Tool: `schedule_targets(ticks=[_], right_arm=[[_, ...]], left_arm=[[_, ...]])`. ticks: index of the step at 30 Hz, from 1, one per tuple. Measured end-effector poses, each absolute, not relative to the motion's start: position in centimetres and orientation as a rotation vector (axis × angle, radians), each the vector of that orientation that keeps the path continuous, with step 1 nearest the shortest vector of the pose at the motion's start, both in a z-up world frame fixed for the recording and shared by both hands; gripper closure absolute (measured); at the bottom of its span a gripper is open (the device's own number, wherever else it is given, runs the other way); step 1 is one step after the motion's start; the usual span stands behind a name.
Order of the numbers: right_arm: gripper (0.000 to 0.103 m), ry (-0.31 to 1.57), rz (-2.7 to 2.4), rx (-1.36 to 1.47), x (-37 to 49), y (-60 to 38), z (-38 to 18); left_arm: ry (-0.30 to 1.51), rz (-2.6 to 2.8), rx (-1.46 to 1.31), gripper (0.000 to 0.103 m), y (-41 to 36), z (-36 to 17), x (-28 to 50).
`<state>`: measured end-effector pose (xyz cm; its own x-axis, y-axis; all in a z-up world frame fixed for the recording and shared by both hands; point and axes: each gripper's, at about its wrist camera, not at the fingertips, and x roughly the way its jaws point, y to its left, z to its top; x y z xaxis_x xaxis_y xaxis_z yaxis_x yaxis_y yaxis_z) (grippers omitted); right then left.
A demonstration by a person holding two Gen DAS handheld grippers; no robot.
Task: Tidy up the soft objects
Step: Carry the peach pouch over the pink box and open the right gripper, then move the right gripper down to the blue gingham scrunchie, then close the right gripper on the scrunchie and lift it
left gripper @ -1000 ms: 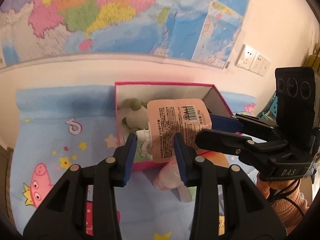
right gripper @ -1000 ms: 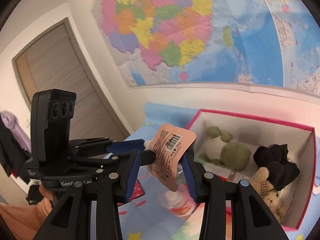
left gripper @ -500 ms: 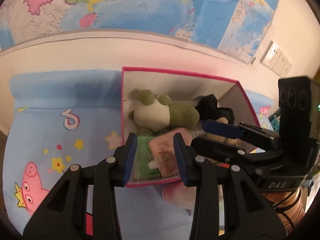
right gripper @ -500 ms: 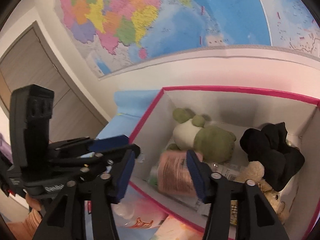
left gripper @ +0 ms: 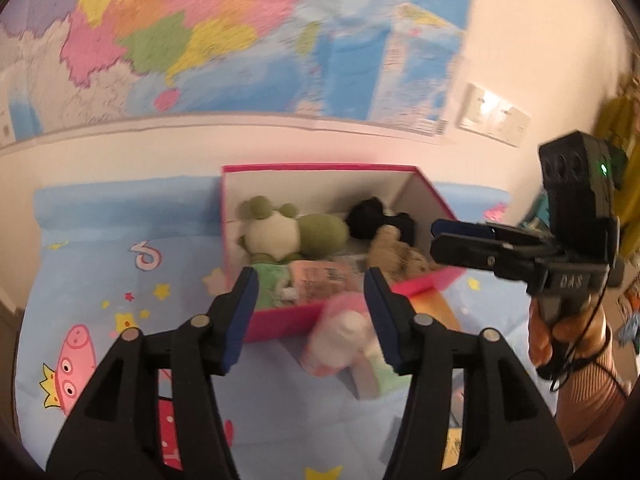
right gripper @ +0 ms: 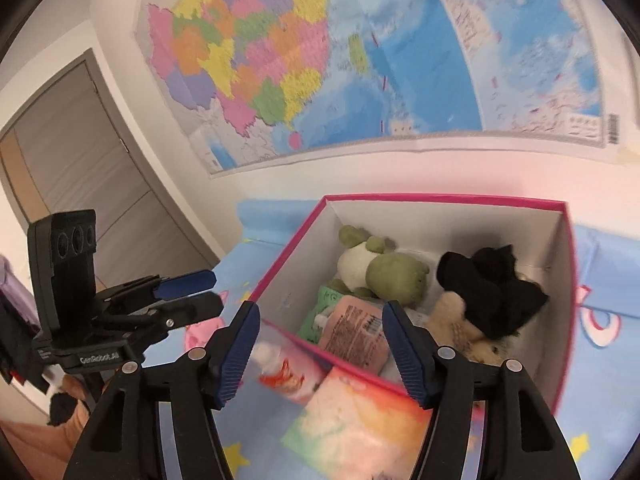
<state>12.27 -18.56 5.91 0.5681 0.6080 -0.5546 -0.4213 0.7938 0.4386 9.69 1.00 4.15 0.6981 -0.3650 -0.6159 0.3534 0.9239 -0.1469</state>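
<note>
since a second ago the pink pouch (left gripper: 320,282) is no longer hanging between the two grippers; it is now lying inside the pink box (left gripper: 280,318).

left wrist view: the left gripper (left gripper: 310,292) is standing open with nothing between its blue pads, its jaws having just been opening. it is pointing down at the near wall of the box. inside the box i am counting one green frog plush (left gripper: 294,232), one black cloth (left gripper: 378,220), one tan bear plush (left gripper: 394,258), one green pouch (left gripper: 270,282) and the pink pouch, whose long axis is running left to right, cap toward the green pouch. one more blurred pink pouch with a white cap (left gripper: 344,338) is lying on the blue cartoon sheet (left gripper: 100,264) in front of the box. the right gripper (left gripper: 460,238) is hovering at the right, held by a hand (left gripper: 560,332), fingers pointing left over the box corner.

right wrist view: the right gripper (right gripper: 320,344) is gaping wide and empty, its jaws having just been opening, aimed down into the box (right gripper: 568,320). the pink pouch (right gripper: 356,334) is lying there, cap (right gripper: 324,320) pointing left toward the green pouch (right gripper: 320,308), beside the frog (right gripper: 380,270), black cloth (right gripper: 488,288) and bear (right gripper: 464,320). two packs are lying outside, an orange-printed pouch (right gripper: 280,368) and a pastel pack (right gripper: 360,420). the left gripper (right gripper: 200,292) is hanging at the left with its fingers slightly apart.
</note>
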Motion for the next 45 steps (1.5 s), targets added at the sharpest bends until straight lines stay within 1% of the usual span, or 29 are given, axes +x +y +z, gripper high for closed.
schedule_targets(ticks=[7, 13, 21, 32, 37, 38, 40, 41, 42, 43, 44, 45], right_arm=[[0.035, 0.746, 0.607, 0.239, 7.5, -20.7, 5.9], [0.035, 0.801, 0.570, 0.247, 3.8, -22.7, 3.5], [0.035, 0.903, 0.513, 0.318, 0.4, -25.1, -0.5], [0.035, 0.993, 0.644, 0.252, -6.7, -24.0, -2.2], [0.037, 1.057, 0.634, 0.211, -6.9, -22.2, -4.6], [0.038, 1.060, 0.622, 0.202, -6.9, -21.9, -5.0], [0.049, 1.059, 0.599, 0.173, -6.9, -21.3, -5.5], [0.049, 1.050, 0.592, 0.157, -6.9, -20.9, -5.7], [0.053, 1.036, 0.594, 0.150, -7.0, -20.8, -5.7], [0.061, 1.036, 0.599, 0.147, -7.0, -20.7, -5.7], [0.064, 1.034, 0.594, 0.132, -7.0, -20.5, -5.8], [0.073, 1.029, 0.586, 0.122, -7.0, -20.5, -5.8]], left_arm=[[0.684, -0.502, 0.021, 0.044, -1.4, 3.4, 6.0], [0.722, -0.564, 0.039, 0.044, -3.3, 1.9, 3.8], [0.815, -0.644, 0.042, 0.044, -5.9, -1.2, 1.9], [0.919, -0.683, 0.053, 0.044, -7.6, -4.5, 0.3], [0.932, -0.681, 0.054, 0.045, -7.8, -4.9, -0.2], [0.933, -0.682, 0.055, 0.044, -7.7, -4.9, -0.2], [0.936, -0.680, 0.056, 0.044, -7.6, -4.9, -0.2], [0.939, -0.679, 0.055, 0.044, -7.6, -5.0, -0.2], [0.943, -0.678, 0.053, 0.044, -7.5, -5.1, -0.2], [0.948, -0.677, 0.051, 0.044, -7.4, -5.2, -0.2], [0.953, -0.679, 0.048, 0.045, -7.4, -5.3, -0.1], [0.959, -0.683, 0.044, 0.045, -7.3, -5.4, -0.2]])
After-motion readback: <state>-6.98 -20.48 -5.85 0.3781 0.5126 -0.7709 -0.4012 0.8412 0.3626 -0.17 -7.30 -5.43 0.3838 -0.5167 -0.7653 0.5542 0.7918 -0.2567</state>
